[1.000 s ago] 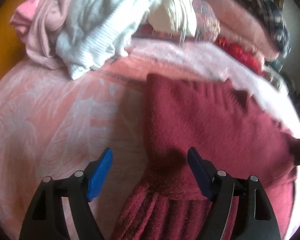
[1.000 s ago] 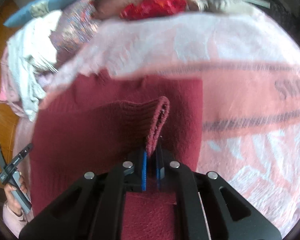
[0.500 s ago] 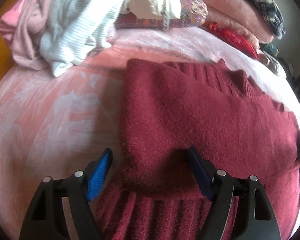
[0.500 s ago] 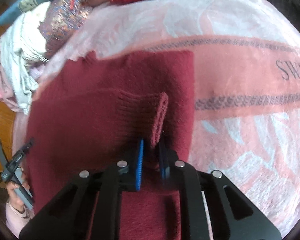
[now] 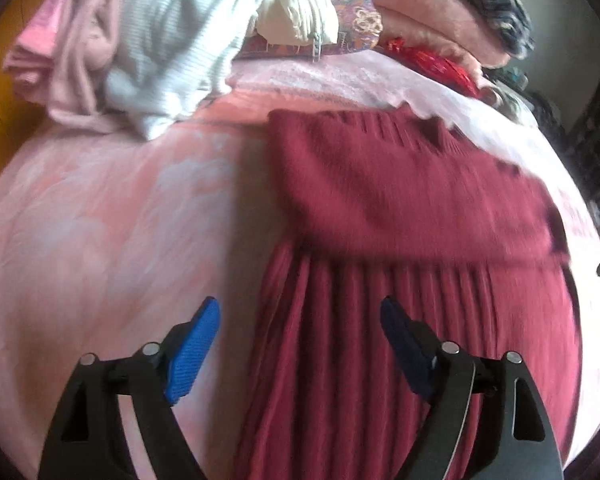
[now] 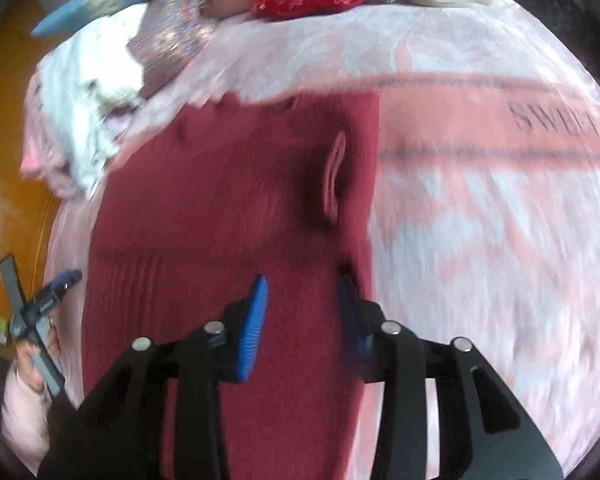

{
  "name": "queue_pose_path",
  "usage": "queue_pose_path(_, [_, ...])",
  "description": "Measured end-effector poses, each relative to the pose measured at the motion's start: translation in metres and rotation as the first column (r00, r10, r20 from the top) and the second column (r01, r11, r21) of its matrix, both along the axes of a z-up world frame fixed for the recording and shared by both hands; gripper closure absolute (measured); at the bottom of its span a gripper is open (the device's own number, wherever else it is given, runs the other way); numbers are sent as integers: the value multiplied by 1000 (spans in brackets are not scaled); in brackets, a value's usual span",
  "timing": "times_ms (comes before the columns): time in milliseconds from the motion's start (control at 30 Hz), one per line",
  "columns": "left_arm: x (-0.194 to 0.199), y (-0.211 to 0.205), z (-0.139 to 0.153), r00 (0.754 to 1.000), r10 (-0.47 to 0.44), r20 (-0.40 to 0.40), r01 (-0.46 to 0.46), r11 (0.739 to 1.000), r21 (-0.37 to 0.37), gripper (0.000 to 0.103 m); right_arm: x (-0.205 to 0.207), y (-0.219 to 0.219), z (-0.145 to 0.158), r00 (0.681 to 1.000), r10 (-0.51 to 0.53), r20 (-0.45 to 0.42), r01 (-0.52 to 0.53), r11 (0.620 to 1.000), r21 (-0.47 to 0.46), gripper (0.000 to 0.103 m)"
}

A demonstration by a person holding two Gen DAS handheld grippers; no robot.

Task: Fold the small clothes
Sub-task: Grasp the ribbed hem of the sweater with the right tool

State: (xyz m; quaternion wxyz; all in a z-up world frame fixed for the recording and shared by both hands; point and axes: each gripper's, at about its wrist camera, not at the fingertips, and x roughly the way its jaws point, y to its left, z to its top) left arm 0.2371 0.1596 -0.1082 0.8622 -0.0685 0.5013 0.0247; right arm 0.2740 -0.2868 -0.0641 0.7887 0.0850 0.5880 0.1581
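Both grippers, left gripper [image 5: 300, 340] and right gripper [image 6: 304, 308], hang open over the maroon sweater [image 5: 400, 200], whose unpinned sleeve cuff [image 6: 334, 176] might slide off.

The right tool [image 6: 302, 316] hovers with its blue-padded fingers [image 6: 254, 328] parted above the dark red knitted sweater [image 6: 220, 208], which lies on the pink patterned blanket [image 6: 480, 220]. A ribbed cuff [image 6: 334, 178] rests on the sweater. At far left, the left tool [image 6: 40, 304] is visible.
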Motion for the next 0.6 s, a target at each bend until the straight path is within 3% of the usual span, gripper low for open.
queue_pose_path(133, [-64,-2,2,999,-33,-41,33,999,4,15,-74,-5,-1,997,49,-58,-50,999,-20,58])
queue_pose_path(200, [-87,-1,-2,996,-36,-81,35,999,-8,15,-105,-8,-2,995,49,-86,-51,998,-21,50])
queue_pose_path(300, [-119,3,-17,986,-25,-166,23,1000,-17,15,-148,-11,-9,988,56,-141,-65,996,-61,50])
queue_pose_path(467, [-149,1,-32,966,-9,-259,3,1000,-24,15,-192,-14,-18,976,66,-207,-84,993,-80,45])
queue_pose_path(600, [-171,1,-39,963,3,-269,-9,1000,-21,15,-216,-15,-23,972,75,-223,-95,992,-80,42])
